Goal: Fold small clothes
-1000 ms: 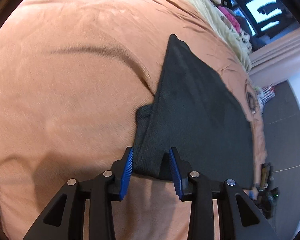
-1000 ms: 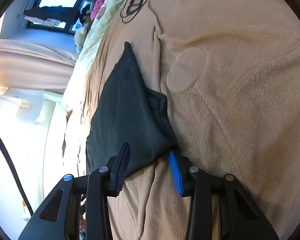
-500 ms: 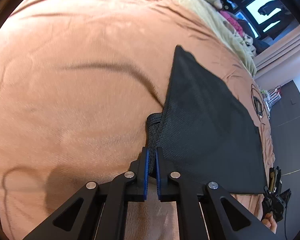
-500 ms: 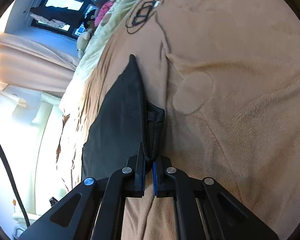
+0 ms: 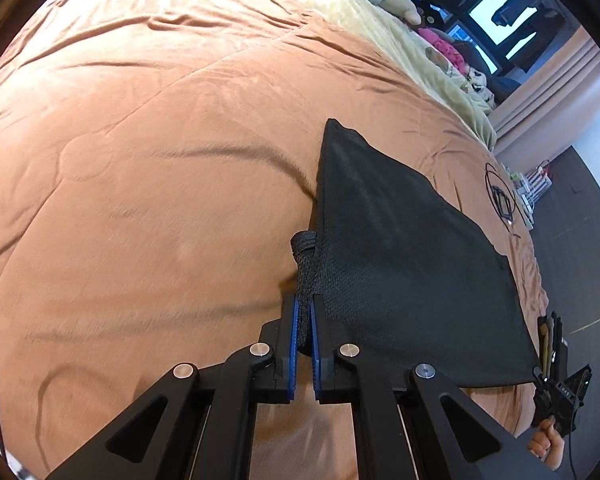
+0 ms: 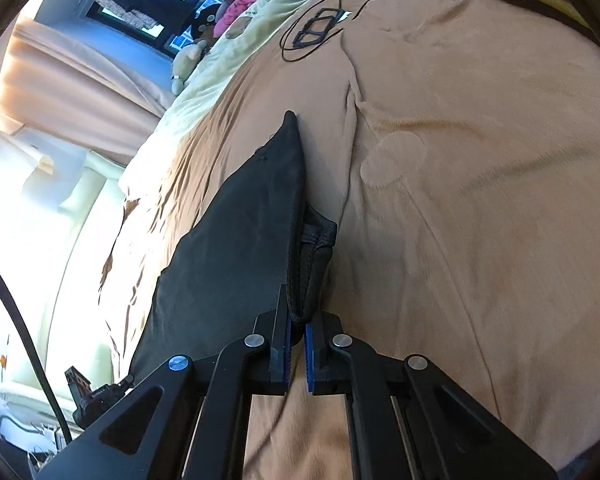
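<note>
Garment (image 5: pixel 399 248): a dark, flat piece of cloth lying on the tan blanket (image 5: pixel 148 184) of a bed, with its near edge pinched at both corners. Nearest, the left gripper (image 5: pixel 304 312) is clamped on a bunched corner of that edge; its jaws have just been closing and the blue pads now press the fabric between them. The right gripper (image 6: pixel 296 320) is likewise clamped on the opposite near corner, where the hem gathers into a small roll (image 6: pixel 315 248); its jaws have just been closing too, with cloth between the pads.

From both grips the garment runs straight ahead, its long axis pointing away from the grippers and narrowing to a far tip. The held edge looks slightly raised while the rest lies on the blanket. I judge the coming fold turns on carrying this near edge forward along that axis to the far end, both hands equally placed.

Farther off, a coiled cable (image 6: pixel 315 28) rests on the blanket, then pillows and soft toys (image 5: pixel 439 44) by the window.
</note>
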`<state>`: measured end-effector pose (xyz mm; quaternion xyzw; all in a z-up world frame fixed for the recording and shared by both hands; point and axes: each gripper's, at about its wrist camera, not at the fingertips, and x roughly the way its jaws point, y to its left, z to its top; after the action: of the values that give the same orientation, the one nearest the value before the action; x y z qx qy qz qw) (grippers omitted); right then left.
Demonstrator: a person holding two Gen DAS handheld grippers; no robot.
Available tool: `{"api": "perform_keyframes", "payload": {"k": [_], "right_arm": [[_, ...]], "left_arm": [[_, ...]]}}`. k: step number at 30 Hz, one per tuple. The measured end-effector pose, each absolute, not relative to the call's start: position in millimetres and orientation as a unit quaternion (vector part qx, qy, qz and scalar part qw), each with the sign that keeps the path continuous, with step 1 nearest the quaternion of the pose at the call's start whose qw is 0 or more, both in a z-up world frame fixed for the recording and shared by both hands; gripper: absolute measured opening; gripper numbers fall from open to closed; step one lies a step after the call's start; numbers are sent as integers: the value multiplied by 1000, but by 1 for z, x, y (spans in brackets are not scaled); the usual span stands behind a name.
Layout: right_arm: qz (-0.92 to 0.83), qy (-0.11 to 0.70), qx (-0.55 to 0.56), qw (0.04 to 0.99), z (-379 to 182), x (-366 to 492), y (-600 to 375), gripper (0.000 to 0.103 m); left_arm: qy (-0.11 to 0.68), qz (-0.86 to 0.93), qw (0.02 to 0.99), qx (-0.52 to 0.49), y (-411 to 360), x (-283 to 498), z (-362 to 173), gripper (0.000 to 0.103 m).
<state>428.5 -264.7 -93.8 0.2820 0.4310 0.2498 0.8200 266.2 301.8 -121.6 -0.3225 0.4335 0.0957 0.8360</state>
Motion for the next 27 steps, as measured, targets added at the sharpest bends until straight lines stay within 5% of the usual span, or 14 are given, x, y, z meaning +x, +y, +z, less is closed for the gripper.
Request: {"api": "perform_keyframes", "payload": {"k": [27], "right_arm": [[269, 401, 236, 843, -84, 335, -305, 3]], "left_arm": [[409, 74, 846, -333, 275, 178, -125, 5]]}}
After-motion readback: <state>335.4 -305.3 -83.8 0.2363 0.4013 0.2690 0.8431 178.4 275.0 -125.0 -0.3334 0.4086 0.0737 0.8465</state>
